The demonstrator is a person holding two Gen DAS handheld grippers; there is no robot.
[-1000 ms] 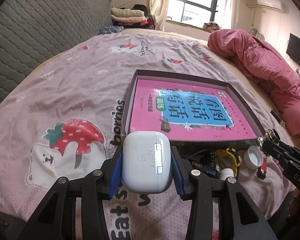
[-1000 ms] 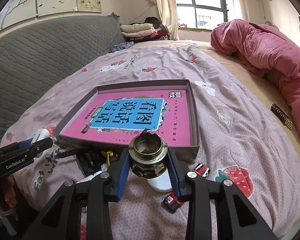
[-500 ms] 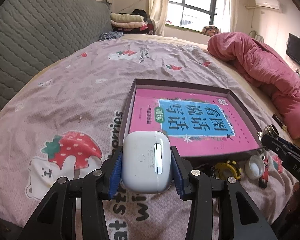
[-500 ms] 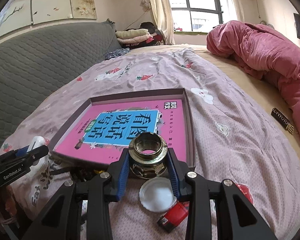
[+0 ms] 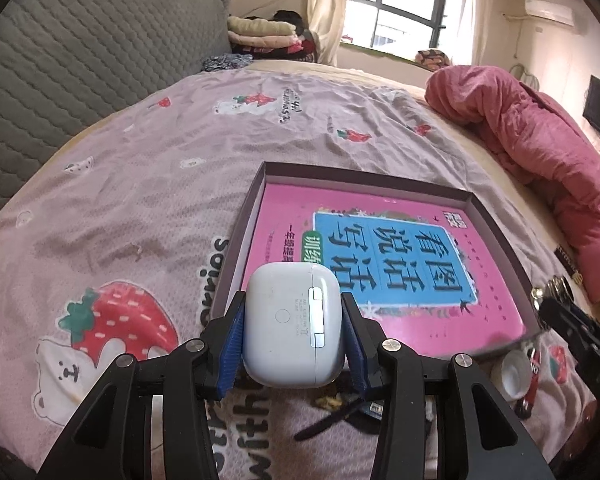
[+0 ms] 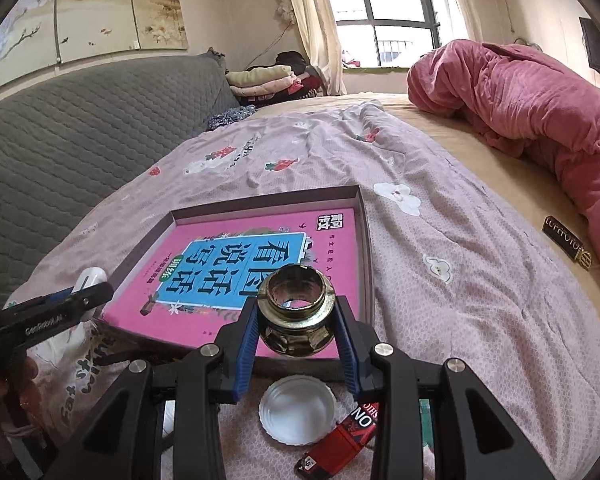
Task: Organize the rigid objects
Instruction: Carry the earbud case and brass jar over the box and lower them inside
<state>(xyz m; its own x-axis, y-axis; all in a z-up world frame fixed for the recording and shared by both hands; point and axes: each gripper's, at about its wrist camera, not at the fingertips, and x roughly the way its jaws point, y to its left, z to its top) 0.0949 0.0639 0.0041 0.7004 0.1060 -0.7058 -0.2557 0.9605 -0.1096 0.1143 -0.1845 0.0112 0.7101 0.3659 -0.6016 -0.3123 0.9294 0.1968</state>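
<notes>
My left gripper (image 5: 292, 344) is shut on a white earbud case (image 5: 292, 324), held above the bedsheet at the near left corner of a shallow brown box (image 5: 240, 252). The box holds a pink book (image 5: 388, 256). My right gripper (image 6: 296, 340) is shut on a brass metal fitting (image 6: 296, 316), held over the box's near edge (image 6: 366, 264) and the pink book (image 6: 236, 264). The left gripper with the case shows at the left of the right wrist view (image 6: 56, 308). The right gripper with the fitting shows at the right of the left wrist view (image 5: 556, 300).
A white cap (image 6: 298, 410) and a red lighter (image 6: 340, 440) lie on the sheet before the box. The cap (image 5: 512, 372) and dark small items (image 5: 340, 408) show below the box. A dark bar (image 6: 566, 242) lies near the pink duvet (image 6: 540, 112). Grey headboard (image 5: 60, 76) stands left.
Both grippers have risen and moved forward toward the box with their objects held. The small items on the sheet have slid lower in both views.
</notes>
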